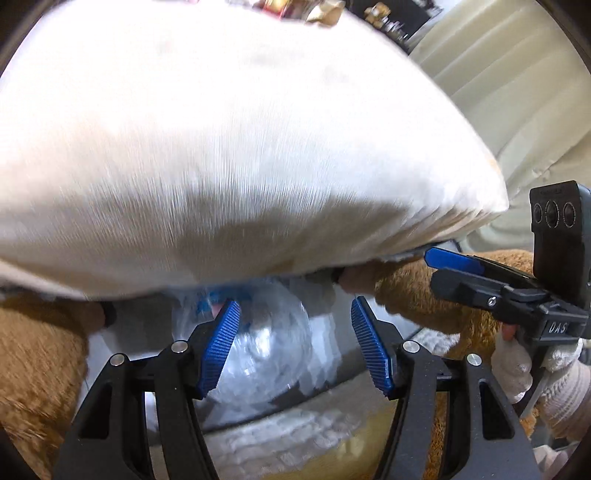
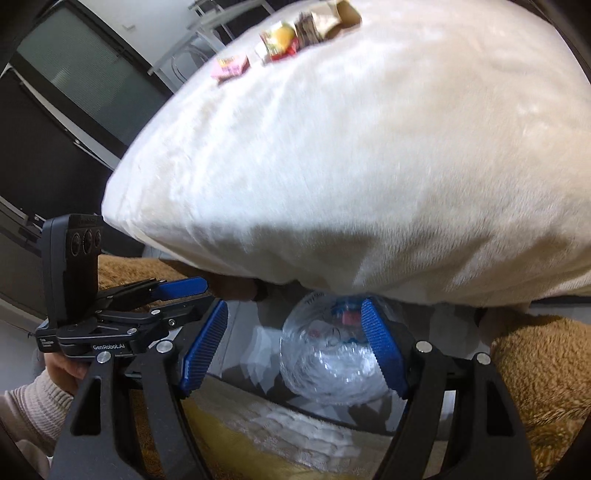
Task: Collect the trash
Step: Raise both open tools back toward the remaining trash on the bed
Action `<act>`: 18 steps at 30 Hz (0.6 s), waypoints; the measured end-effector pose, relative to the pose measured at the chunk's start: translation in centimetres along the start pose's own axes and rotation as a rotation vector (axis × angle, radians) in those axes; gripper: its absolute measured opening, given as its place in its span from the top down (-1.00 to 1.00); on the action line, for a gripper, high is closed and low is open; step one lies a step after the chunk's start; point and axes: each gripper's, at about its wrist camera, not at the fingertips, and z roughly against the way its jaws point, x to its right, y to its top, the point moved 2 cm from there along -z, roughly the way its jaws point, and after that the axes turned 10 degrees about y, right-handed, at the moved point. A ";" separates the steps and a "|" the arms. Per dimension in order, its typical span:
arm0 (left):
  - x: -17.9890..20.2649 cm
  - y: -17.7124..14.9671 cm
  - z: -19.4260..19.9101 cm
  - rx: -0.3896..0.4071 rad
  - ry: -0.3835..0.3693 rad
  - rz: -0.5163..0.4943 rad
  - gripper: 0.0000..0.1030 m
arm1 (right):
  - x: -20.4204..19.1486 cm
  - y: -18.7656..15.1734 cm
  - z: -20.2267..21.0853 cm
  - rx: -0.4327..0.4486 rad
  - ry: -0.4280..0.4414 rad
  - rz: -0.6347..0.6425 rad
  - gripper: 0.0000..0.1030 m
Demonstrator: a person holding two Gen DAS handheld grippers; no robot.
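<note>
- Both our wrist cams are mostly filled by a big white fuzzy pillow (image 1: 236, 147), bulging overhead and covering the upper part of both views.
- Tucked under the pillow's lower edge is a clear crumpled plastic bottle (image 1: 266, 332), lying on a grey surface between two brown plush shapes (image 1: 40, 354). Can't tell exactly what the plush thing is, a teddy maybe.
- Our left gripper (image 1: 293, 345) has its blue ribbed pads spread wide with nothing between them. The bottle sits just ahead of it, partly behind the left pad; whether it touches is too blurry to call.
- Our right gripper (image 2: 293, 345) is also spread wide and holding nothing. In its own view the bottle (image 2: 332, 358) sits against the inner side of the right-hand pad, near the tip.
- From the left cam, the right gripper (image 1: 454, 262) pokes in from the side with its blue fingertip right at the pillow's underside. Same the other way round: the left gripper (image 2: 184, 290) shows up in the right cam, tip just under the pillow edge.
- On top of the pillow, at the far end, there's more trash: a pink wrapper (image 2: 231, 66), a colourful snack packet (image 2: 279, 42) and a brownish crumpled paper piece (image 2: 332, 18).
- Below the grey surface we see a white-and-yellow fluffy rug (image 2: 295, 435).
</note>
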 end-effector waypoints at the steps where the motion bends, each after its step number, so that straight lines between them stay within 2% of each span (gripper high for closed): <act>1: 0.0 0.3 0.6 0.027 -0.003 -0.005 -0.20 | -0.2 0.3 0.4 0.023 0.003 0.013 -0.44; 9: -0.1 3.3 4.5 0.201 0.022 -0.043 -0.20 | -2.2 4.2 2.6 0.157 -0.041 0.186 -0.44; 18: -1.3 8.6 6.9 0.298 0.118 -0.064 -0.20 | -1.6 10.8 4.0 0.240 -0.070 0.219 -0.44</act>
